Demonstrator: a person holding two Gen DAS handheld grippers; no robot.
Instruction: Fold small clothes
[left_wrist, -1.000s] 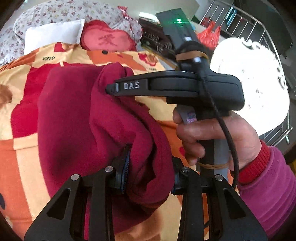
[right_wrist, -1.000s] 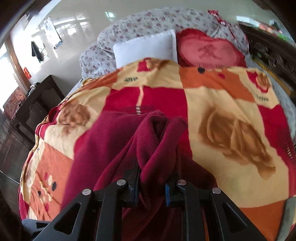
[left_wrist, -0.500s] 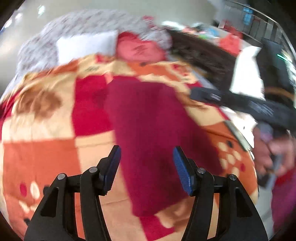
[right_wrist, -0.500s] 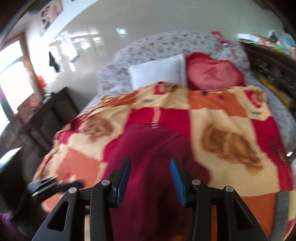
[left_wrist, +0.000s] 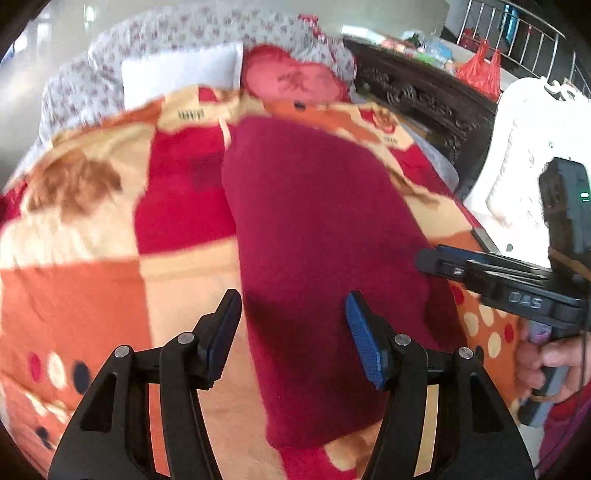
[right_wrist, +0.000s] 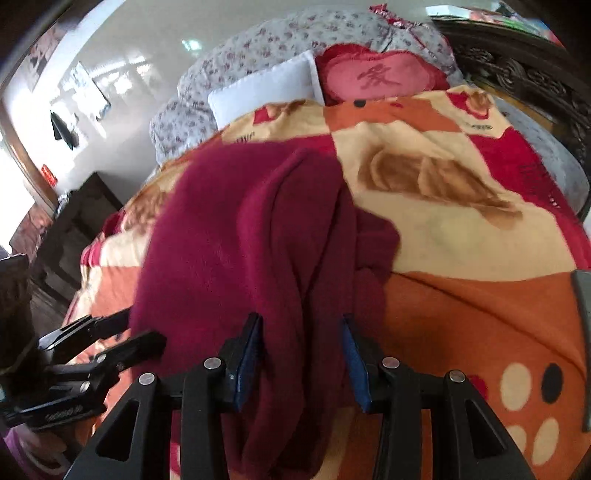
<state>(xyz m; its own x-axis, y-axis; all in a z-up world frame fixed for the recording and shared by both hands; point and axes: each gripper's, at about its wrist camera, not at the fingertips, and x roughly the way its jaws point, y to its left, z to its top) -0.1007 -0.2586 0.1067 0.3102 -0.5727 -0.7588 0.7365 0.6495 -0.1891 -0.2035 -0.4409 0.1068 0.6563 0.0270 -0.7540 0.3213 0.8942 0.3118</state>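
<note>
A: Position of the garment?

B: The maroon fleece garment (left_wrist: 317, 266) lies lengthwise on the patterned blanket (left_wrist: 74, 258) covering the bed. In the left wrist view it reads as a long, flat strip, top end near the red heart cushion (left_wrist: 291, 79), bottom end near the camera.

A: Left gripper (left_wrist: 293, 332) condition?

B: Released. Its blue pads (left_wrist: 364, 347) stand apart above the lower part of the garment, with no contact visible. In the right wrist view it sits at the garment's left edge.

A: Right gripper (right_wrist: 303, 354) condition?

B: Jaws parted, with a raised ridge of the fabric running between them. The pads appear to stand just clear of the cloth, though blur at that edge makes contact hard to rule out. A hand (left_wrist: 546, 365) holds its handle at the right of the left wrist view.

A: Surroundings?

B: A white pillow (right_wrist: 266, 88) beside the heart cushion, and a floral quilt (right_wrist: 258, 48) behind both
</note>
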